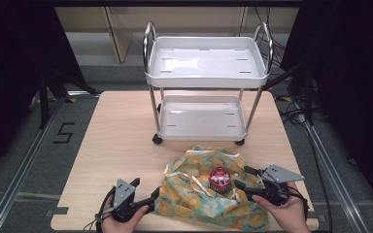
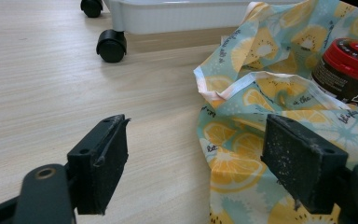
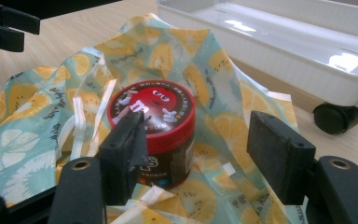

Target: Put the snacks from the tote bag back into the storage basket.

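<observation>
A fruit-print cloth (image 1: pixel 194 194) lies crumpled on the near side of the wooden table (image 1: pixel 121 141). A small dark jar with a red lid (image 1: pixel 219 178) stands upright on it. My right gripper (image 1: pixel 243 178) is open just right of the jar. In the right gripper view its jaws (image 3: pixel 200 123) stand apart, with the jar (image 3: pixel 161 105) just beyond the left jaw and nothing pressed between them. My left gripper (image 1: pixel 144 189) is open at the cloth's left edge. In the left gripper view (image 2: pixel 196 140) one jaw is over bare wood and the other over the cloth (image 2: pixel 270 60).
A white two-tier cart (image 1: pixel 204 77) on black wheels (image 2: pixel 111 45) stands on the table's far half, its lower tray (image 3: pixel 279 37) close behind the cloth. Bare wood lies left of the cloth. Dark curtains flank the table.
</observation>
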Demonstrator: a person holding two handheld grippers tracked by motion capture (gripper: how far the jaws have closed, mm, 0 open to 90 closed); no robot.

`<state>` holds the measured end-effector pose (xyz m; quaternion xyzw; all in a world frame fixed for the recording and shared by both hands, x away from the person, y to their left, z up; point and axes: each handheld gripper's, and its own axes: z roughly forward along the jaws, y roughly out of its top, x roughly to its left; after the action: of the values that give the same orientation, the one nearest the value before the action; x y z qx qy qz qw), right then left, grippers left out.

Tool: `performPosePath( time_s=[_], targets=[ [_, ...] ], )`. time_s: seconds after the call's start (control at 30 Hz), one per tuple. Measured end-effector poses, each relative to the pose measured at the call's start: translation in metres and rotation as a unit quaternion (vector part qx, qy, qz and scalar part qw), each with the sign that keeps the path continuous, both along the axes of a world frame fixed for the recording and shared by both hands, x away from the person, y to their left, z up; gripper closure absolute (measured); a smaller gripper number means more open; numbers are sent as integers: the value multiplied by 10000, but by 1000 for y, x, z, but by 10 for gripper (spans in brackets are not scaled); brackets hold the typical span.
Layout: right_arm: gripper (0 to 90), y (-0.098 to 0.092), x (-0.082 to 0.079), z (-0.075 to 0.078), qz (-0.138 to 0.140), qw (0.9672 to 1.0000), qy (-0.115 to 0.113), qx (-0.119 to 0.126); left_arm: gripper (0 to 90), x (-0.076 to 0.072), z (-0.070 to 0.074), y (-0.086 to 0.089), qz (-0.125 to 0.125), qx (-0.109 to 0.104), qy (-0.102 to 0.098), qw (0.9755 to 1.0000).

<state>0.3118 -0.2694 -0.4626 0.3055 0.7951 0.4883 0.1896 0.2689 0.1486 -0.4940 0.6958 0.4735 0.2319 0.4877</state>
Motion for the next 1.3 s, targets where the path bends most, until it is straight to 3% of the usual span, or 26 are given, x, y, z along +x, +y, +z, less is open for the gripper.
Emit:
performPosePath(
  time_s=[0.13, 0.17, 0.33, 0.37, 0.57, 0.6, 0.63, 0.7, 0.73, 0.87, 0.9, 1.03, 1.13, 1.17, 1.3],
  targets=[
    [390, -1, 0, 1, -5, 9999, 104, -34, 211, 1, -1, -2, -73, -11, -3, 10000],
    [395, 1, -2, 3, -104, 9995, 291, 9, 211, 0, -1, -3, -56, -24, 13, 10000],
    [398, 6, 3, 5, -6, 9997, 196, -132, 209, -1, -2, -4, -163, -36, 22, 9999],
    [398, 9, 1, 5, -51, 9994, 328, -88, 209, -1, -2, -4, -198, -62, 19, 9998],
    [341, 17, 7, 8, 138, 9988, 369, -296, 209, -1, -2, -5, -245, -132, -6, 9996],
    [328, 19, 10, 8, 175, 9986, 402, -283, 209, -2, -1, -5, -216, -111, -3, 9997],
    [327, 22, 8, 8, 95, 9979, 595, -218, 209, -2, -1, -5, -216, -111, -3, 9997],
    [326, 23, 9, 8, 153, 9978, 588, -247, 209, -2, 0, -4, -183, -61, 14, 9998],
    [327, 24, 12, 8, 243, 9983, 423, -310, 209, -2, 0, -4, -179, -70, 9, 9998],
    [313, 32, 11, 9, 234, 9971, 672, -284, 208, -2, -1, -3, -190, -97, 10, 9998],
    [309, 32, 13, 9, 317, 9974, 563, -318, 208, -2, -1, -3, -178, -108, 23, 9998],
    [291, 37, 14, 11, 323, 9963, 722, -333, 208, -2, -1, -3, -198, -99, 13, 9998],
    [264, 37, 18, 13, 484, 9961, 599, -424, 207, -2, -1, -4, -177, -167, -1, 9997],
    [260, 37, 18, 14, 497, 9954, 708, -418, 207, -2, -2, -3, -177, -165, 1, 9997],
    [260, 35, 24, 14, 615, 9943, 748, -443, 206, -1, -2, -3, -150, -94, 28, 9998]
  ],
)
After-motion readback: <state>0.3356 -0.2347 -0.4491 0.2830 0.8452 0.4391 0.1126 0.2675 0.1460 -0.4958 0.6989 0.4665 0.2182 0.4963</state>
